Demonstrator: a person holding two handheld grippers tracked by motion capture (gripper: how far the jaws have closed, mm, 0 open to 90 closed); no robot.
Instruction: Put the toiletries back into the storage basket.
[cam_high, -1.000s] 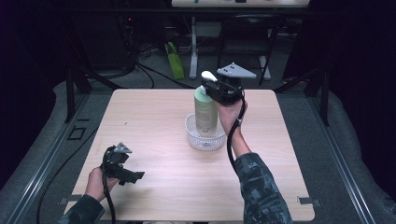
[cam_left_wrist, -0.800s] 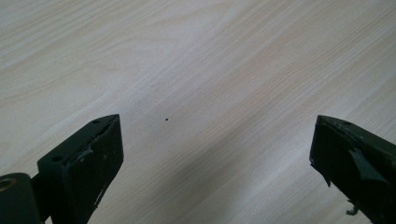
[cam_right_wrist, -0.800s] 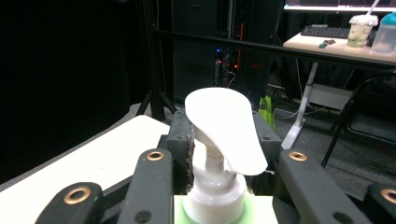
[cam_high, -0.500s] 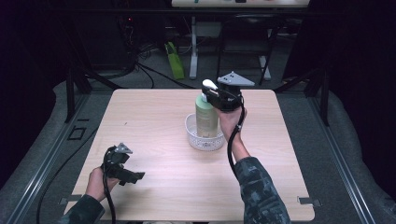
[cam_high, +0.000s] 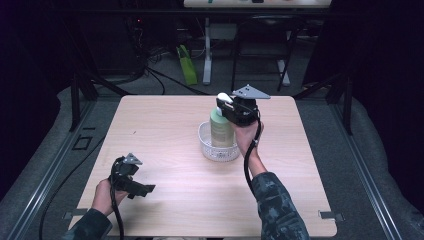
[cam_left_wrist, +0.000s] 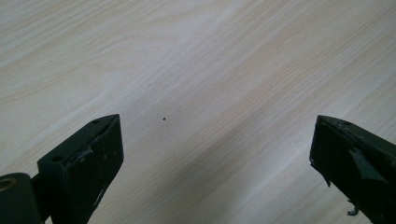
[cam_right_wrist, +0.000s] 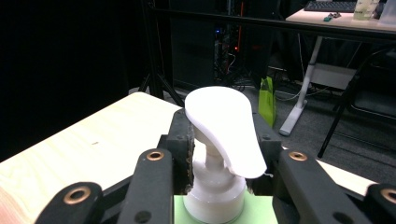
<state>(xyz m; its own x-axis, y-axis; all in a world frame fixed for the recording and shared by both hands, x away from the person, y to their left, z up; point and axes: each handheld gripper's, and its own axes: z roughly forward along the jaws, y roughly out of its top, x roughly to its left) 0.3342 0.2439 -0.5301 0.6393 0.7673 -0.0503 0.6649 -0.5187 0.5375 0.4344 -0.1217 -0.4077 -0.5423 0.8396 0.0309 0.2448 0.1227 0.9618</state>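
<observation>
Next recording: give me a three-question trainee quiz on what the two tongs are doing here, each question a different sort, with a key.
1. True or false: the left tongs are shut on the pump bottle.
2. Multiple choice: the right tongs grip the bottle at
A. its base
B. its neck, under the white pump head
C. its green body
3. Fill in: the bottle's lower end sits inside the white ____ on the table.

Key:
1. False; the left tongs are open above bare wood, holding nothing.
2. B
3. basket
</observation>
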